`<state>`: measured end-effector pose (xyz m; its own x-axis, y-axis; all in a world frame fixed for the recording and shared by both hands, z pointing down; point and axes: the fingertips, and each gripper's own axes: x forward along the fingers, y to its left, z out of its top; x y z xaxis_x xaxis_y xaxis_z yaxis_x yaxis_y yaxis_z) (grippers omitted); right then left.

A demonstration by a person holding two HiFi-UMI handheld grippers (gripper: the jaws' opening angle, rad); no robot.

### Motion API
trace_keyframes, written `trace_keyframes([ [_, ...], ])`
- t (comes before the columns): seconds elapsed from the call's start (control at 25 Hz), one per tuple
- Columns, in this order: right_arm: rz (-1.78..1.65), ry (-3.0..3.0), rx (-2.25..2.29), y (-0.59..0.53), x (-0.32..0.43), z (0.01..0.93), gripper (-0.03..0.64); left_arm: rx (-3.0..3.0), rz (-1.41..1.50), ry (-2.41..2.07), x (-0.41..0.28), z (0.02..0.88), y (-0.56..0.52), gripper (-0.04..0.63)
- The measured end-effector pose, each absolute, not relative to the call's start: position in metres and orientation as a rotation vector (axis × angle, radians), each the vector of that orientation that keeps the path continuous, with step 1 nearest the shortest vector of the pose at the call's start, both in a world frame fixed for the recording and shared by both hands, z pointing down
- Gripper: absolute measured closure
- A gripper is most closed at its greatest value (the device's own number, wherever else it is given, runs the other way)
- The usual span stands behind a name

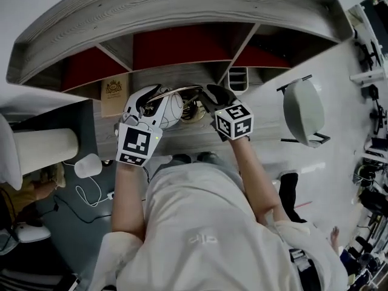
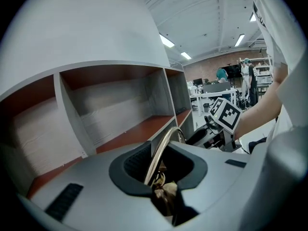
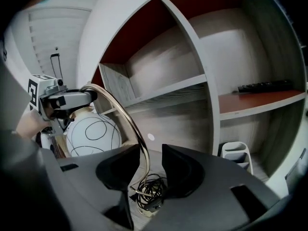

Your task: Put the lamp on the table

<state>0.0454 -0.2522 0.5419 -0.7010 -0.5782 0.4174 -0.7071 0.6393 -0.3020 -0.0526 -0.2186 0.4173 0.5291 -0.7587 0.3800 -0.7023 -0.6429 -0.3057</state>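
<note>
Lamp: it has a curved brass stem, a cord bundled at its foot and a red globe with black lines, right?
Not quite. The globe of the lamp is white with black lines, not red, as the right gripper view shows. The curved brass stem and the cord bundled at its foot are as you said.

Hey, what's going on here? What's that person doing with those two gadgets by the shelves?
A person is handling a lamp with a hand-held tool in each hand. The lamp has a curved brass arm, a white globe and a coiled cord at its foot. It appears to stand on the grey table in front of a shelf unit. The right tool is wide open around the arm near the base. The left tool sits loosely around it near the top of the arch.
</note>
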Motion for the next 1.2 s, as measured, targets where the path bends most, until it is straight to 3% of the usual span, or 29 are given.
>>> trace_keyframes([
  [0.84,0.609,-2.59,1.296,-0.232,0.108,0.495,0.495,-2.708,-0.763,1.076,-0.003,0.423,-0.212,0.469],
  [1.2,0.578,-2.606,1.319,-0.236,0.113,0.477,0.495,-2.838,-0.788,0.988,-0.001,0.422,-0.213,0.397],
])
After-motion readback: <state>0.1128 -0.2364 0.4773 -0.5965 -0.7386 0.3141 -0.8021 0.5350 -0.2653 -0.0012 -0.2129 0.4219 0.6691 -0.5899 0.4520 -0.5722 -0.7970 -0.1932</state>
